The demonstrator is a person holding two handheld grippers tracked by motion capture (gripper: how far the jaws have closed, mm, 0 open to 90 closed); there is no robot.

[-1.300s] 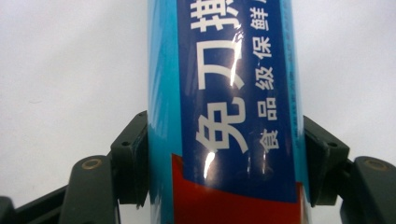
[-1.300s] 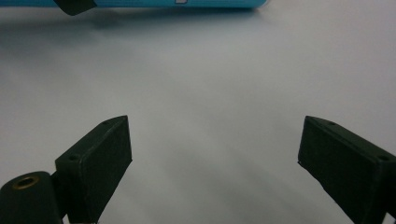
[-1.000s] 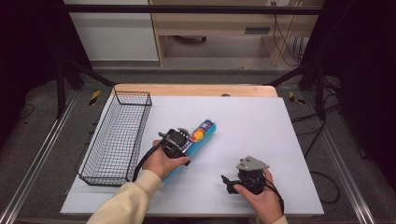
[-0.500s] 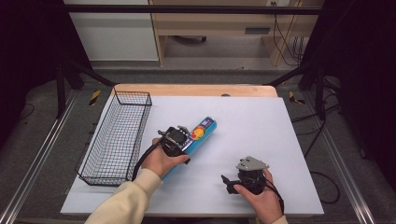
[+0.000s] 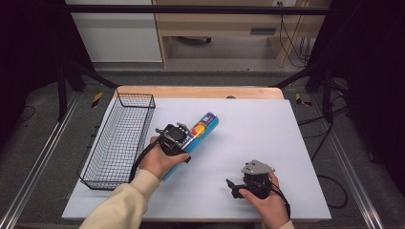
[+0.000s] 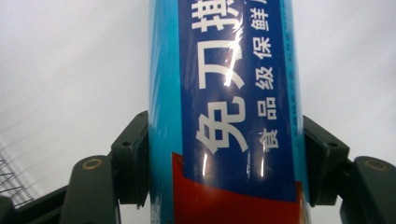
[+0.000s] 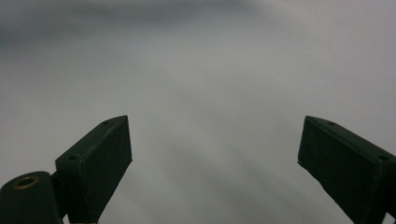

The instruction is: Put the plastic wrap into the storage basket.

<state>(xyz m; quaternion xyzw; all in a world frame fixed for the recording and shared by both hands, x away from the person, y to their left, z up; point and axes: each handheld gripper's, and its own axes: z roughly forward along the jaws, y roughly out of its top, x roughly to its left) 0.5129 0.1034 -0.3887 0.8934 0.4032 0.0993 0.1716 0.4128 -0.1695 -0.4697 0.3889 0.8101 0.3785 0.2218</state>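
Your left gripper point(image 5: 184, 143) was clamped across a long blue box of cling film point(image 5: 198, 136), both black pads pressed flat against its sides near the lower end. The box pointed away from you and to the right, its far end with the coloured label over the middle of the white tabletop point(image 5: 267, 143). The wire basket point(image 5: 119, 143) stood just to the left of that hand, its long axis running nearly parallel with the box, so I judged the coming move to be a short sideways carry to the left. Your left hand was far nearer the basket than your right. Your right gripper point(image 5: 231, 186) rested low by the near edge with its jaws apart and nothing between them.

The left gripper view gave the printed Chinese lettering on the box point(image 6: 229, 107) and the pad contact, plus a corner of basket mesh point(image 6: 11, 186); the high view gave the layout.
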